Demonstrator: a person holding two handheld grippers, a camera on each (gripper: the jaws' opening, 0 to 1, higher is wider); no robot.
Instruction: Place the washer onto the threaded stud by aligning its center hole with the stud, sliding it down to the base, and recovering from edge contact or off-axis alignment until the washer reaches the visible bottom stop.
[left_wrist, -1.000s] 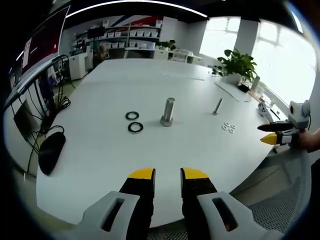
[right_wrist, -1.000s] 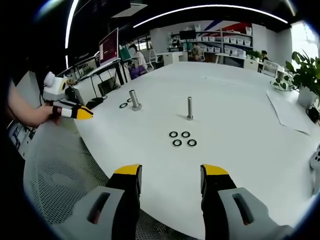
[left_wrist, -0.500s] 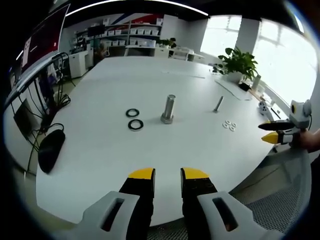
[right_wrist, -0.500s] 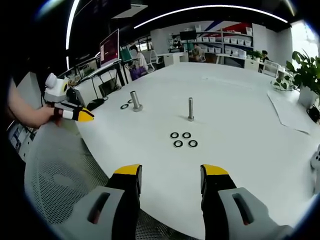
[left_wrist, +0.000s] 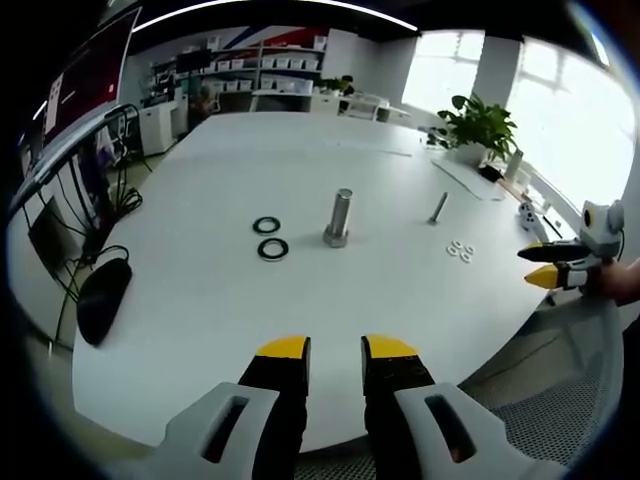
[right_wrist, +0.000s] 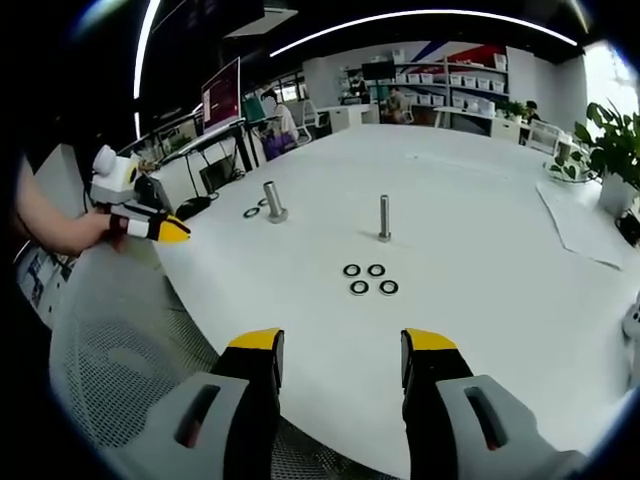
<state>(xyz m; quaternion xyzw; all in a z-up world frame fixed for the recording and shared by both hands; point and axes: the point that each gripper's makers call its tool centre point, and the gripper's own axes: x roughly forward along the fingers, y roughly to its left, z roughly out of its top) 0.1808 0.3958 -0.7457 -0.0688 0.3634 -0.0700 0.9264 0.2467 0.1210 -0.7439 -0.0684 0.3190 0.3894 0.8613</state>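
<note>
- The left gripper (left_wrist: 335, 347) hovers over the near edge of the white table (left_wrist: 200, 300), its yellow-tipped jaws set a narrow gap apart with nothing between them.
- In the left gripper view, a thick metal stud (left_wrist: 338, 218) stands upright at about 12 o'clock from that gripper, well out on the table.
- Two dark rings (left_wrist: 269, 238) lie flat at 9 o'clock of the thick stud, near it, one just beyond the other.
- A thinner threaded stud (left_wrist: 438, 208) stands at 2 o'clock of the thick one, and the small washers (left_wrist: 459, 251) lie at 5 o'clock of the thin stud.
- The right gripper (right_wrist: 342, 345) is wide open and empty, also at the table's edge.
- In the right gripper view, four washers (right_wrist: 369, 279) lie in a tight cluster at 12 o'clock from the jaws, flat on the table, with the threaded stud upright just past them.
- A potted plant (left_wrist: 478, 130) sits at the far side.
</note>
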